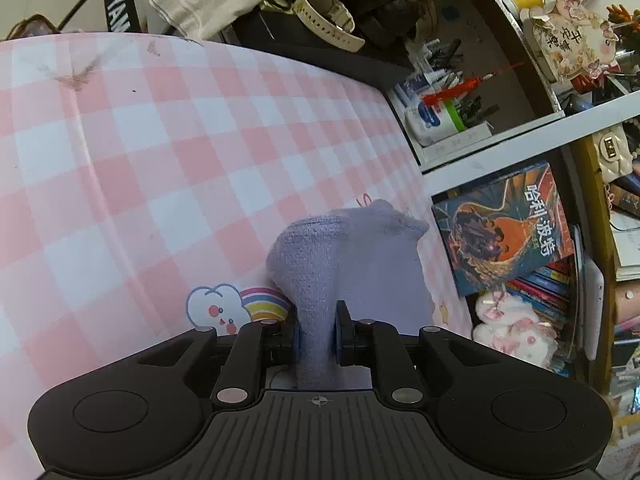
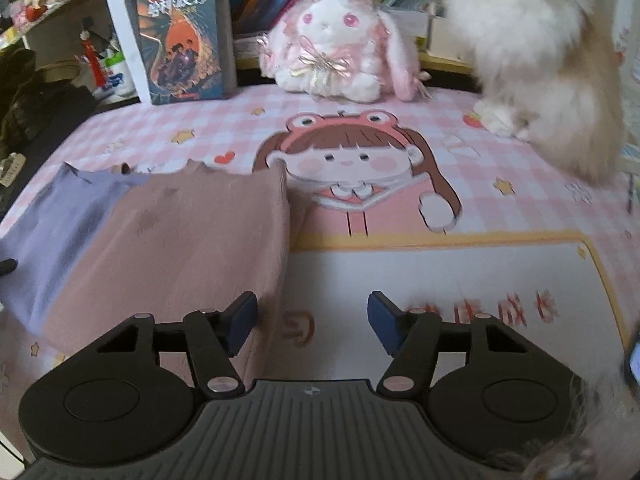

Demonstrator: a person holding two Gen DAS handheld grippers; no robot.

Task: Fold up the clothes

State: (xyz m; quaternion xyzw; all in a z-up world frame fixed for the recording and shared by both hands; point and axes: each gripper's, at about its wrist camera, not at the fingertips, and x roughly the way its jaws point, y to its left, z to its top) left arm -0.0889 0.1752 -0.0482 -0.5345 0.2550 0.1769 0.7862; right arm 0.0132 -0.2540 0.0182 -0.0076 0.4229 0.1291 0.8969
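- lavender cloth (image 1: pixel 344 256): soft, fuzzy knit, bunched into a rounded hump with a narrow neck running back into the left gripper (image 1: pixel 317 332). it rests on the pink-and-white checked mat (image 1: pixel 160 140), near the mat's right edge in the left wrist view.
- dusty pink garment (image 2: pixel 192 240): flat, smooth-looking fabric with a straight right edge, overlapping a lavender piece (image 2: pixel 60 220) on its left. whether that piece is the same cloth, i cannot tell.
- mat is glossy, printed with a cartoon girl in a frog hat (image 2: pixel 348 156).
- left gripper tilts downward toward the mat; its blue pads (image 1: pixel 297 338) are squeezed onto the neck of the lavender cloth.
- right gripper (image 2: pixel 312 320) points more steeply down, over the pink garment's right edge.
- right jaws stand spread apart; the left pad (image 2: pixel 244 316) is over the pink fabric, nothing pinched.
- plush rabbit (image 2: pixel 340 40) and a fluffy cream animal (image 2: pixel 540 60) sit at the mat's far side.
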